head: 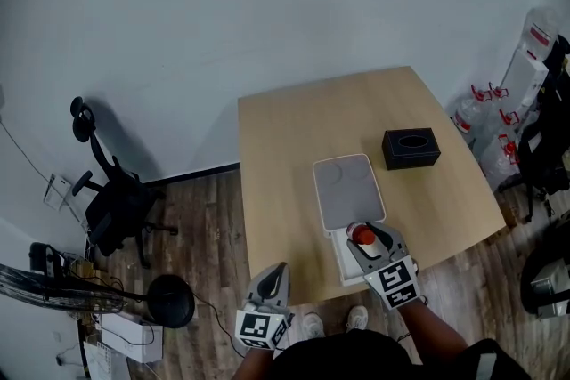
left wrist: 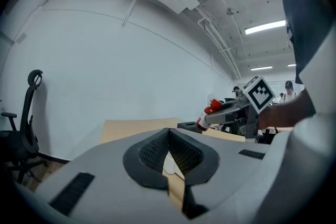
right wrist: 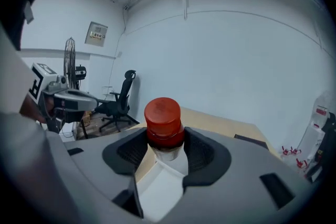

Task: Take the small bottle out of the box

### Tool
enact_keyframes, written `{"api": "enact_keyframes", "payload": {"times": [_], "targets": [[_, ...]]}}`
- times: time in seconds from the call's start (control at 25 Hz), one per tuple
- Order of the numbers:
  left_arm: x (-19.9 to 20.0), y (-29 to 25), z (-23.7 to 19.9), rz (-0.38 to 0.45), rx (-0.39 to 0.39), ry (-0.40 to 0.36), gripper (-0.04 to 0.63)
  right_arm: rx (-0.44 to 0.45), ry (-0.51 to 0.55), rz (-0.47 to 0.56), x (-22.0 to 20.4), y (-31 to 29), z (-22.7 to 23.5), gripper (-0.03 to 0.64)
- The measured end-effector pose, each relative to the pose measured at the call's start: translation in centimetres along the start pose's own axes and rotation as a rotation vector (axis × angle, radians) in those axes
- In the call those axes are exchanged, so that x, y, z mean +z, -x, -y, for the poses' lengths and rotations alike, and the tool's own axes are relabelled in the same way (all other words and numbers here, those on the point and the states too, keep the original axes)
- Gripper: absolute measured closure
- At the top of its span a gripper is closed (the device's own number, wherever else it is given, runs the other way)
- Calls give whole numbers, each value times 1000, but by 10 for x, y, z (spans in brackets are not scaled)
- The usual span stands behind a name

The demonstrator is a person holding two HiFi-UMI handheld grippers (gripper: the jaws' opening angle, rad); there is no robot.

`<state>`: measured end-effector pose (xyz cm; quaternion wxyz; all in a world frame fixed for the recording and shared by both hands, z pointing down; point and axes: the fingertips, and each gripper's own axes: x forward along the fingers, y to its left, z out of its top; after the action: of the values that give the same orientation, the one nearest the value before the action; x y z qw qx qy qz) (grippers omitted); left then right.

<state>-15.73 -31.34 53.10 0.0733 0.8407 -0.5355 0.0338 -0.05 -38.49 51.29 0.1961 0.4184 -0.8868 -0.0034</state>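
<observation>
Bottle [right wrist: 164, 120], small, white, red-capped, likely light, stiff and slick, is clamped just under its cap, a sound hold, by the right gripper's [right wrist: 166, 150] jaws above the open white box [head: 337, 257] on the wooden surface [head: 285, 156]; the left gripper's [left wrist: 169, 152] jaws are closed, empty.

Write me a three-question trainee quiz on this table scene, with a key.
1. True or false: the right claw is clamped on the small bottle.
2. What stands on the table beyond the white box? A) a black box B) a mug C) a laptop
3. Fill in: the left claw has its jaws ____, with nothing between them.
Key: 1 true; 2 A; 3 shut.
</observation>
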Motion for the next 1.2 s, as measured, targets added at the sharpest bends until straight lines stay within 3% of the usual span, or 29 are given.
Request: {"api": "enact_keyframes", "payload": {"times": [0.48,0.76,1.2], "targets": [[21,-10,4,35,-6,-26,584,-88,-5,220,80,43,16,388],[27,-18,14,47,-24,-34,584,-129,-43,253,93,57,39,388],[26,-25,33,34,-66,-16,584,-134,-39,201,73,58,47,388]]}}
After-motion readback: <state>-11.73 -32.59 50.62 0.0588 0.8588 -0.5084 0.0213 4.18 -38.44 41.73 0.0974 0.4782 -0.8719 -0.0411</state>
